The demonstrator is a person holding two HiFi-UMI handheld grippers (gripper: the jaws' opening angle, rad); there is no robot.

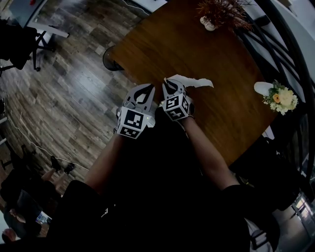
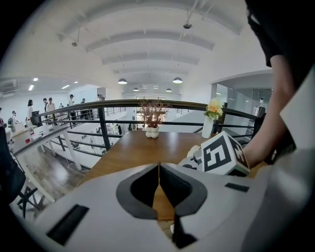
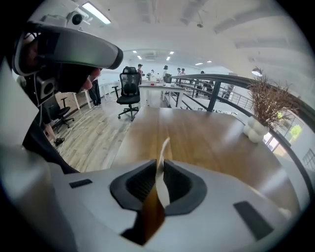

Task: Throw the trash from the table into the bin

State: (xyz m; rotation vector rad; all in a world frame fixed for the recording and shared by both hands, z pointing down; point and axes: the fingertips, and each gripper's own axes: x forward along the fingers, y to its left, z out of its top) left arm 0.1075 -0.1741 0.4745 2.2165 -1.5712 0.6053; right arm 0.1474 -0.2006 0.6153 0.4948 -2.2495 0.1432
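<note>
A crumpled white paper (image 1: 194,82) lies on the brown wooden table (image 1: 187,44), just beyond my right gripper (image 1: 170,82). In the right gripper view, my right gripper (image 3: 160,165) is shut on a thin edge of that paper (image 3: 163,150), which stands up between the pads. My left gripper (image 1: 143,89) hovers close beside the right one at the table's near edge. Seen from its own camera, the left gripper (image 2: 158,166) is shut with nothing in it, and the right gripper's marker cube (image 2: 222,154) sits just to its right.
A dried plant in a white pot (image 1: 215,15) stands at the table's far end, and a vase of flowers (image 1: 279,97) at its right edge. A black railing (image 1: 275,44) runs behind the table. A dark round object (image 1: 110,59) sits on the floor by the table's left edge.
</note>
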